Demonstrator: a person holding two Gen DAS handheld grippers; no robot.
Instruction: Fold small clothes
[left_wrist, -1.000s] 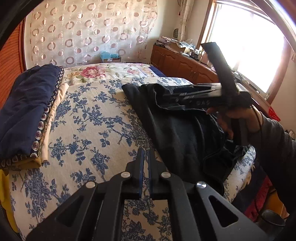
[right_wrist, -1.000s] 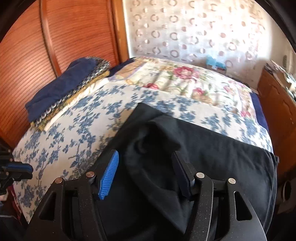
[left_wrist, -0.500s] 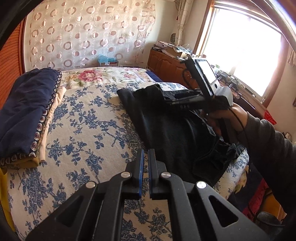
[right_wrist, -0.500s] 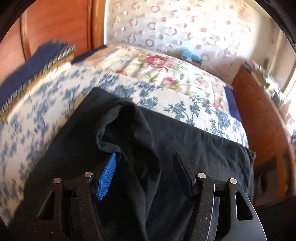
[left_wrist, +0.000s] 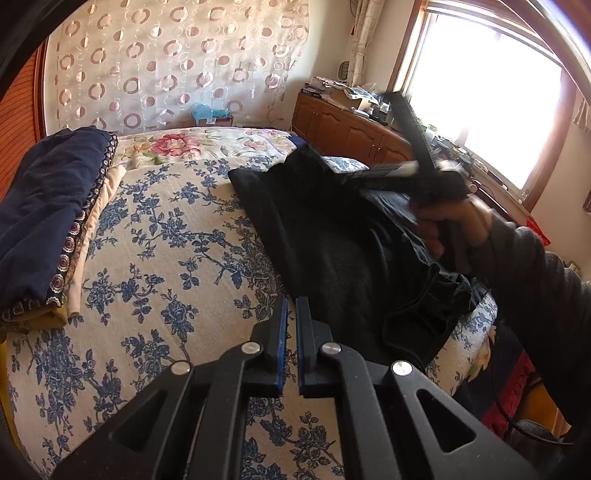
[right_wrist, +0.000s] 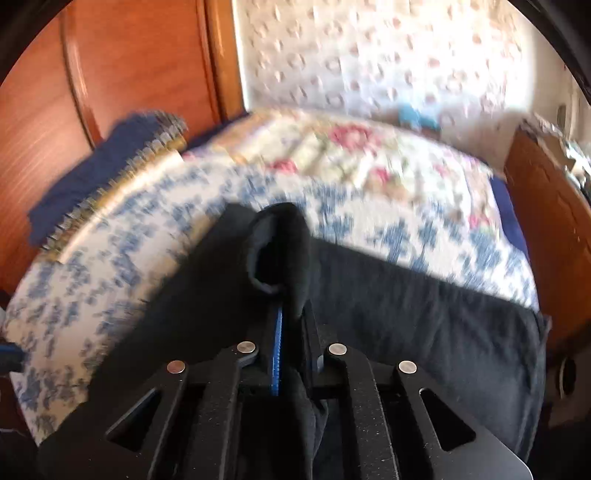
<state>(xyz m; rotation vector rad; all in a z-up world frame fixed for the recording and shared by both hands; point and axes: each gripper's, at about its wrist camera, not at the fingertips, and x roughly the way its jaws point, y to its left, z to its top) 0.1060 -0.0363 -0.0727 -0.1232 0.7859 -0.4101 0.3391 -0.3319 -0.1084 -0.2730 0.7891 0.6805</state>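
Observation:
A black garment (left_wrist: 332, 243) lies spread on the right half of the bed, its near end bunched by the bed's edge. It also shows in the right wrist view (right_wrist: 424, 306). My right gripper (right_wrist: 291, 295) is shut on a raised fold of the black garment (right_wrist: 280, 240). In the left wrist view the right gripper (left_wrist: 391, 173) is blurred, held in a hand over the garment. My left gripper (left_wrist: 291, 302) is shut and empty, above the bedspread left of the garment.
The bed has a blue floral bedspread (left_wrist: 159, 258). A folded stack with a navy cloth (left_wrist: 48, 206) on top sits at the bed's left side. A wooden cabinet (left_wrist: 347, 129) stands under the window on the right. A wooden wardrobe (right_wrist: 110, 70) is behind the stack.
My right gripper has closed on the fold of the black garment, which it straddled open before. The right wrist view is now blurred by motion. My left gripper stays shut and barely moves.

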